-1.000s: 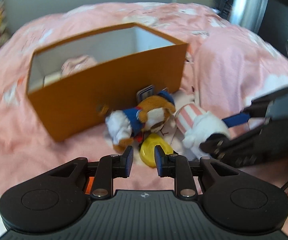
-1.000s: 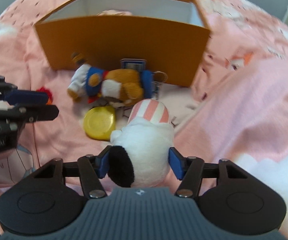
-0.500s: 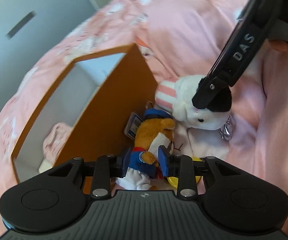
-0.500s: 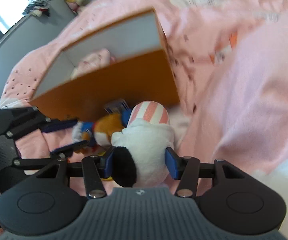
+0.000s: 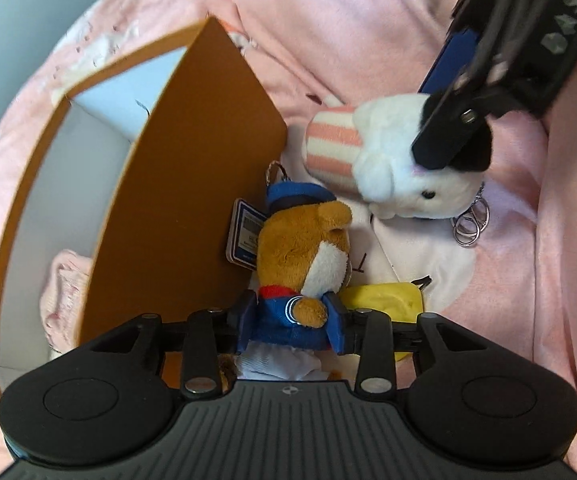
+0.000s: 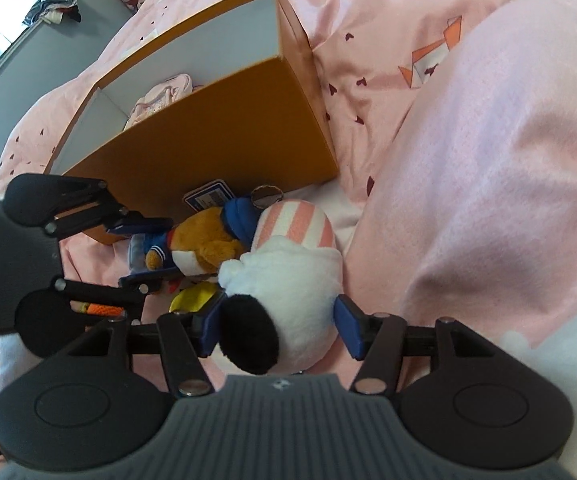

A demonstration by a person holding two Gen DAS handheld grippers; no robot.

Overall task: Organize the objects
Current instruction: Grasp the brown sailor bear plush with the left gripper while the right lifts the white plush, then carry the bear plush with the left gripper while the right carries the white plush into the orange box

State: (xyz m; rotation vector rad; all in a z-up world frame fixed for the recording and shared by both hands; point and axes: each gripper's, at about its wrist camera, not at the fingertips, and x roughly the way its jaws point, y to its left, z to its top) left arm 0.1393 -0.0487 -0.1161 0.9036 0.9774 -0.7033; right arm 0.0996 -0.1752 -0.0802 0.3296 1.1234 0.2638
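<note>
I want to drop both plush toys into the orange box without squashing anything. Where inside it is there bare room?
Inside the orange cardboard box, a pink fabric bundle fills the middle against the front wall. The white interior looks bare toward the right end wall and at the left end. Outside, the front wall is crowded with the brown sailor-suit plush, white striped-hat plush and yellow disc.

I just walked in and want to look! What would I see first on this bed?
First, two soft toys side by side on the pink blanket: a brown bear in a blue sailor suit between the left gripper's fingers, and a white plush with a black ear and striped cap between the right gripper's fingers. Right behind them stands a big orange box, open on top, with something pink inside.
</note>
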